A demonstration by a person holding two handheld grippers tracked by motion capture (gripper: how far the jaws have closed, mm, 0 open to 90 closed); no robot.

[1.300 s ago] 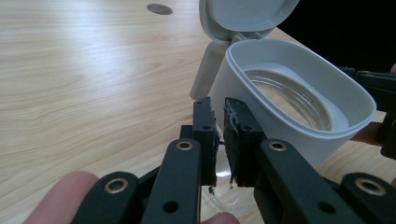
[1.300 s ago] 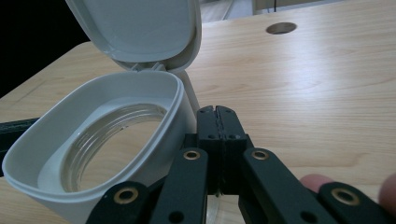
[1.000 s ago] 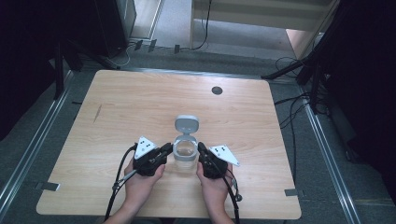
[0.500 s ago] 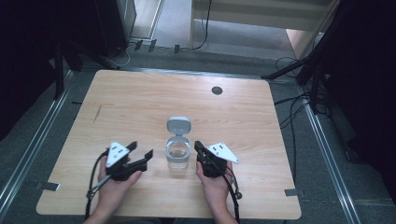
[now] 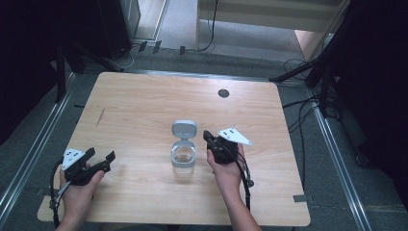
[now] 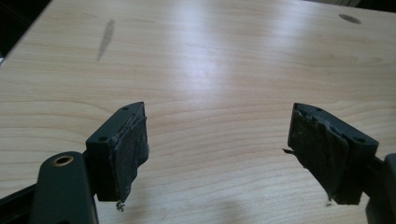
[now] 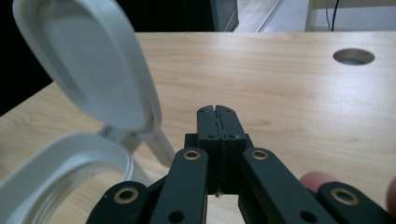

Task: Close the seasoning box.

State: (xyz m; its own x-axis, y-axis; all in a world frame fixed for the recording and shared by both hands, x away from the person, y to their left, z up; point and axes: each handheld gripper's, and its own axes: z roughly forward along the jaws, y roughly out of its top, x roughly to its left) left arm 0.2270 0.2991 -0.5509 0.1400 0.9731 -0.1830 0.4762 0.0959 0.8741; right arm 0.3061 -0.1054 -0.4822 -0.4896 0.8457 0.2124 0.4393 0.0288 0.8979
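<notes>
A clear jar (image 5: 183,158) stands mid-table, its hinged lid (image 5: 184,129) flipped open. Left claw (image 5: 98,161) spread apart, well aside; right claw (image 5: 208,138) pressed together, empty, beside it. Opening looks finished

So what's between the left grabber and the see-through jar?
Nothing: in the high view, bare wooden table lies between the left gripper and the open-lidded jar.

Table (image 5: 144,106) pale smooth wood; jar (image 5: 183,159) clear plastic, lid (image 5: 184,129) matt grey.
</notes>
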